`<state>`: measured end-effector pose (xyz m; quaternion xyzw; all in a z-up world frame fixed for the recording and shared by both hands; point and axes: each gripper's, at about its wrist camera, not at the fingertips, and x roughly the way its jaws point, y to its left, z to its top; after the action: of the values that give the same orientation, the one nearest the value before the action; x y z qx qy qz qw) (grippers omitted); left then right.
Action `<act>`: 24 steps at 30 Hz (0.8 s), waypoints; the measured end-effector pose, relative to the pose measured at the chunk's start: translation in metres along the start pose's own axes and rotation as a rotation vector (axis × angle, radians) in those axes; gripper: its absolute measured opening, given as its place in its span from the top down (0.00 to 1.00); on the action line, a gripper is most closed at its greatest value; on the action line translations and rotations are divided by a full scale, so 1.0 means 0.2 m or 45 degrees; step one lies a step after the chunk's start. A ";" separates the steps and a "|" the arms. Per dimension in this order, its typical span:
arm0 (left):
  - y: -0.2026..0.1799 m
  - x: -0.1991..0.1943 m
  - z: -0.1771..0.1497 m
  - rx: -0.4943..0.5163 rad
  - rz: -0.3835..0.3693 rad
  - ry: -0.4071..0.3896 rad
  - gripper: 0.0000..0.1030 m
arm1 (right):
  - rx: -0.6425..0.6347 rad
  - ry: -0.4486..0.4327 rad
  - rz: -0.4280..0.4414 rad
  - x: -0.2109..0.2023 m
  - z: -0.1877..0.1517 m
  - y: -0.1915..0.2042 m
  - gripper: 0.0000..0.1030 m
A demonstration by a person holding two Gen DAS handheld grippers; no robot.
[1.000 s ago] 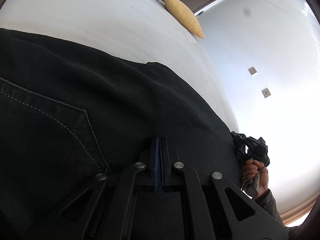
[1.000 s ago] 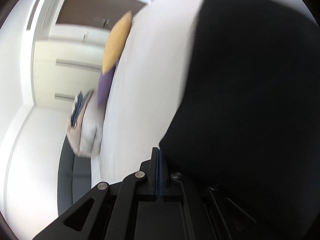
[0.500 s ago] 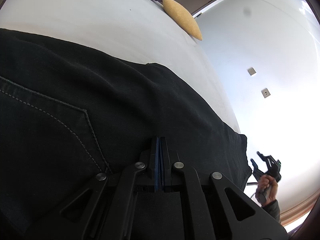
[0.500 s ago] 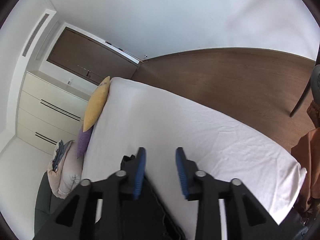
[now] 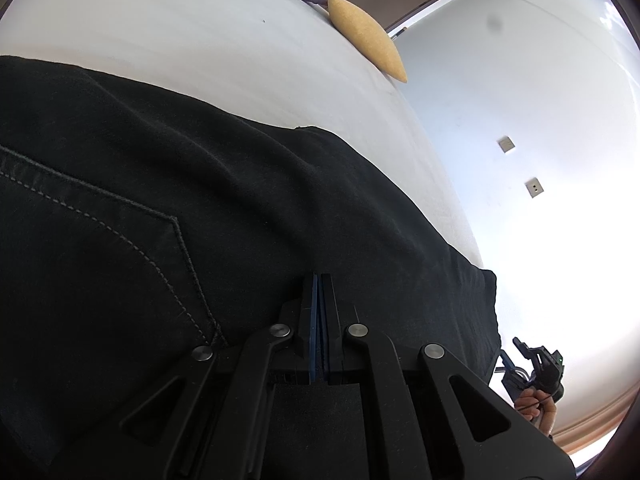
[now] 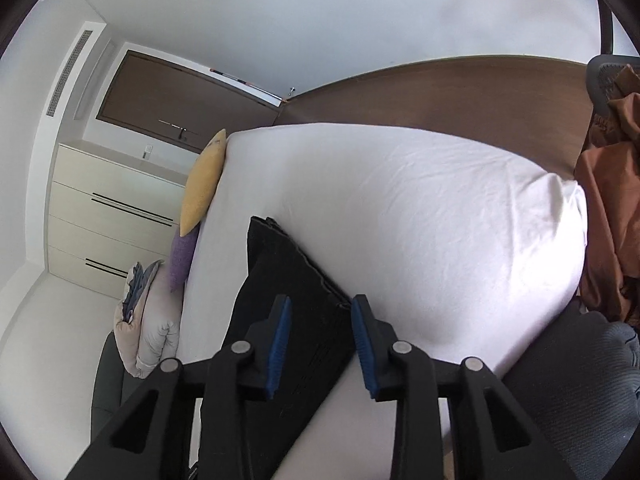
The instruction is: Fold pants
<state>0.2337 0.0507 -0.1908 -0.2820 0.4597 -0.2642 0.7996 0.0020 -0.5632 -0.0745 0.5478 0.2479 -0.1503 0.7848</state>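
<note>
One pair of black pants (image 6: 280, 300) on one white bed (image 6: 440, 220); two grippers, the left gripper (image 5: 319, 292) and the right gripper (image 6: 320, 320); two cushions at ten o'clock in the right wrist view, one yellow cushion (image 6: 202, 184), one purple cushion (image 6: 182, 256); two wall plates (image 5: 534, 188) at three o'clock in the left wrist view.

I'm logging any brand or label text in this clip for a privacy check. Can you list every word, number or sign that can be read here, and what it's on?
None can be read in either view.
The black pants show only stitching, no tag or brand.
The wall plates are blank at this size.
A small pale item on the dresser is too small to read.
The yellow cushion carries a tiny dark mark, too small to read.
</note>
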 end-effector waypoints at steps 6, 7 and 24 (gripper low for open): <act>-0.01 0.00 -0.02 0.001 0.001 0.001 0.97 | 0.070 0.028 0.034 -0.04 -0.14 -0.05 0.53; -0.02 0.01 -0.03 0.001 0.001 0.002 0.97 | 0.076 0.037 0.062 -0.03 -0.15 -0.05 0.53; -0.03 0.01 -0.05 0.003 0.001 0.001 0.97 | 0.335 0.045 0.269 0.18 -0.13 -0.11 0.90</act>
<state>0.2247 0.0437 -0.1921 -0.2809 0.4599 -0.2646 0.7998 0.0141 -0.5452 -0.1188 0.6715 0.1806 -0.0884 0.7132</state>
